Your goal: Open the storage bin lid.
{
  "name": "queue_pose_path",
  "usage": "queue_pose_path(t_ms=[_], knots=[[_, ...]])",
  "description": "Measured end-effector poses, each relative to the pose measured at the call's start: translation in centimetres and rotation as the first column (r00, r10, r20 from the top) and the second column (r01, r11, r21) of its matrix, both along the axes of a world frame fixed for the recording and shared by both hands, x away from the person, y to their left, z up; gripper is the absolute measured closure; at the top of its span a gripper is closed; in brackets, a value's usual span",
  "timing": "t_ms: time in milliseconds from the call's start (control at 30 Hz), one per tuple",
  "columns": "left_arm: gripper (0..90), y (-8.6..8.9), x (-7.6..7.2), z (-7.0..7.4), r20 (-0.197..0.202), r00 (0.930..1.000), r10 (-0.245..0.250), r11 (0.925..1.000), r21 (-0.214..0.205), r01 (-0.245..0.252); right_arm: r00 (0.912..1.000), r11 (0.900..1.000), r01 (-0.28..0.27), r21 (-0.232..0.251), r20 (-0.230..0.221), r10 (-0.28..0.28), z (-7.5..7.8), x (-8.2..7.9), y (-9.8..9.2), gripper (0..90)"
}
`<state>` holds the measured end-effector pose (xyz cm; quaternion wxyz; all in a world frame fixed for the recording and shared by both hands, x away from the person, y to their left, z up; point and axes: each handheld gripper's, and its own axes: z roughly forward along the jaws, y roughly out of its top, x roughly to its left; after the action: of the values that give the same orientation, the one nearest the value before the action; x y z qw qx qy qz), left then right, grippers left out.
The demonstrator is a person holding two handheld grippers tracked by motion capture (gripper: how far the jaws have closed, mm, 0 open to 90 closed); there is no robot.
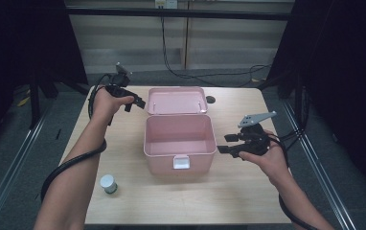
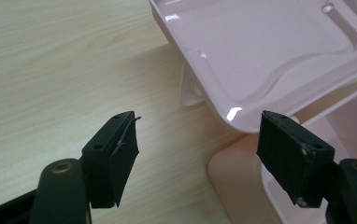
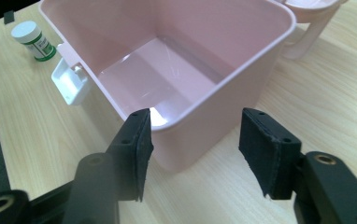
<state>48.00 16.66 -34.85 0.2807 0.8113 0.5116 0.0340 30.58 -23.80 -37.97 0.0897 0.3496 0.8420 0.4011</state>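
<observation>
Pink box point(image 1: 179, 143) apparently empty, lid point(image 1: 176, 100) back, both grippers' jaws apart, clamping nothing, small jar point(image 1: 108, 183) nearby

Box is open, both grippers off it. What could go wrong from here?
1. The lid is swung back past the hinge, and the left gripper sits open right beside its corner; a small drift could knock it shut.
2. The small bottle stands upright near the front table edge, close to the left forearm; a sweep could tip it or push it off.
3. The right gripper, open, is close to the pink box wall and could shove it.
</observation>
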Motion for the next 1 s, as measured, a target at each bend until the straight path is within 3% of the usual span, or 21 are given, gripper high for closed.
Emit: queue_pose_path(t_ms=[333,600,1000], knots=[[27.2,1.6,-2.0,-0.4,-0.008,0.9996,-0.029,0.9996,0.007,0.029,0.9987,0.9982,0.05,0.034,0.003,-0.05,-1.5,-0.4,-2.3,33.5],[25.0,2.3,-3.5,-0.4,0.003,0.9987,-0.052,0.9987,0.006,0.052,0.9968,0.9968,0.078,-0.016,-0.018,-0.078,-4.2,-0.9,-3.4,27.4],[23.8,3.3,-5.1,-0.7,-0.013,0.9979,-0.063,0.9977,-0.026,0.063,0.9932,0.9928,0.109,-0.05,-0.034,-0.111,-8.4,-1.5,-4.0,19.3]])
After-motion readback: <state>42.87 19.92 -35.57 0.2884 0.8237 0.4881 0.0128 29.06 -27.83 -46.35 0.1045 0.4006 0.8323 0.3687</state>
